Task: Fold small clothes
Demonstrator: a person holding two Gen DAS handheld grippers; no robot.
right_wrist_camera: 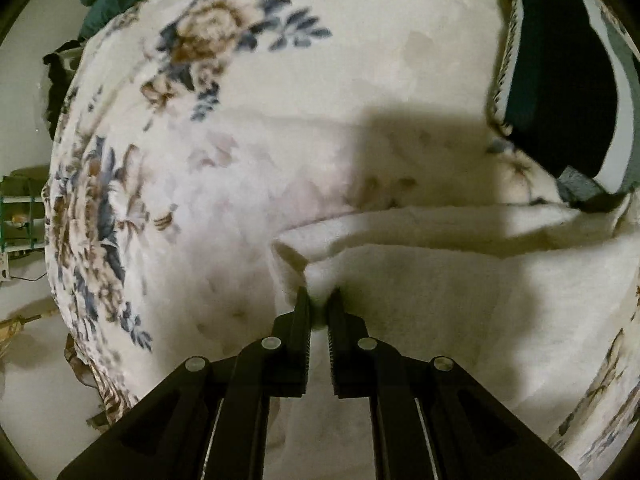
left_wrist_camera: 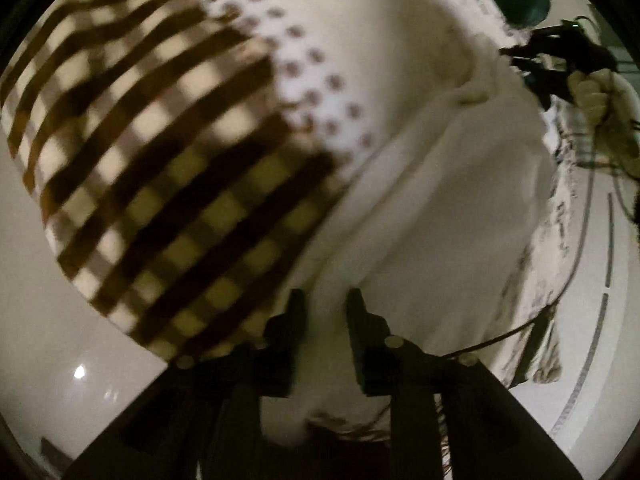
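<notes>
A white fleecy garment [left_wrist_camera: 440, 208] lies on the bed. My left gripper [left_wrist_camera: 326, 298] is shut on a fold of it, which bunches between the fingers. In the right wrist view the same white garment [right_wrist_camera: 460, 280] spreads across the flowered blanket, and my right gripper [right_wrist_camera: 319, 300] is shut on its near corner edge. The right gripper also shows far off in the left wrist view [left_wrist_camera: 556, 64], held by a gloved hand at the garment's other end.
A brown-and-cream checked cloth [left_wrist_camera: 152, 152] and a dotted white cloth [left_wrist_camera: 320, 72] lie left of the garment. The flowered blanket [right_wrist_camera: 192, 92] covers the bed. A dark green-edged cushion [right_wrist_camera: 560, 80] sits at the far right. The pale floor [left_wrist_camera: 48, 320] shows below left.
</notes>
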